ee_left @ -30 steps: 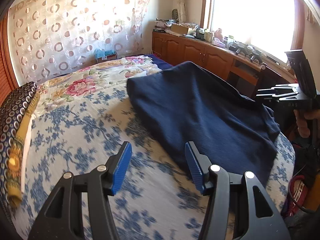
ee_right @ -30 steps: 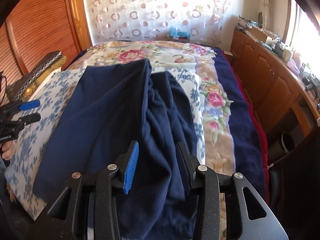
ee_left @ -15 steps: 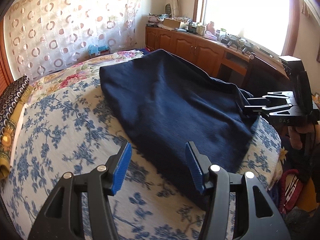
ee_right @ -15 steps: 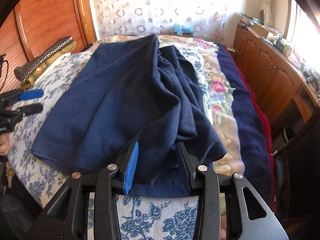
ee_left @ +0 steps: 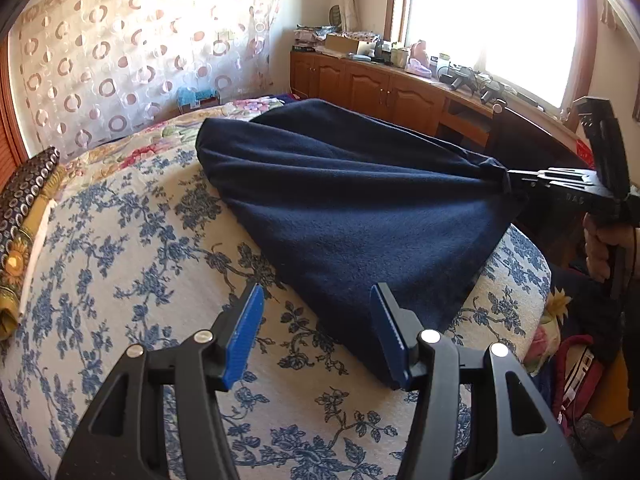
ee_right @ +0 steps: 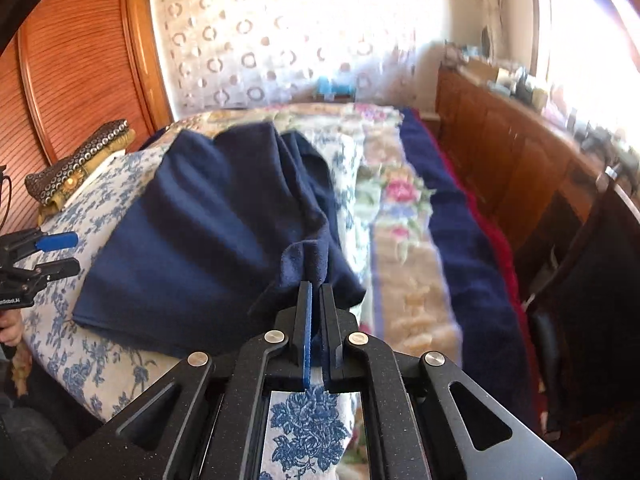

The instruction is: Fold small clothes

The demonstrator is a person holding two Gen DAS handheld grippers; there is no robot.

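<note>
A bedroom: one bed (ee_left: pixel 132 240) under a blue-flowered cover, one circle-patterned curtain (ee_left: pixel 120 52), one wooden cabinet run (ee_left: pixel 380 88) below the window. One navy garment (ee_left: pixel 352 208) lies toward the bed's near edge. The right gripper (ee_right: pixel 316 292) is clenched on its corner; the left gripper (ee_left: pixel 316 312) hangs released above the cover.

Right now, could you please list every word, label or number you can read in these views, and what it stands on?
"nRobot.AI", its start cut off by the picture's edge: on the body of the left claw.
"DAS", faint and uncertain: on the body of the right claw.
White lettering on the red bag: too distorted to read.
Items on the cabinet: too small to read.
</note>
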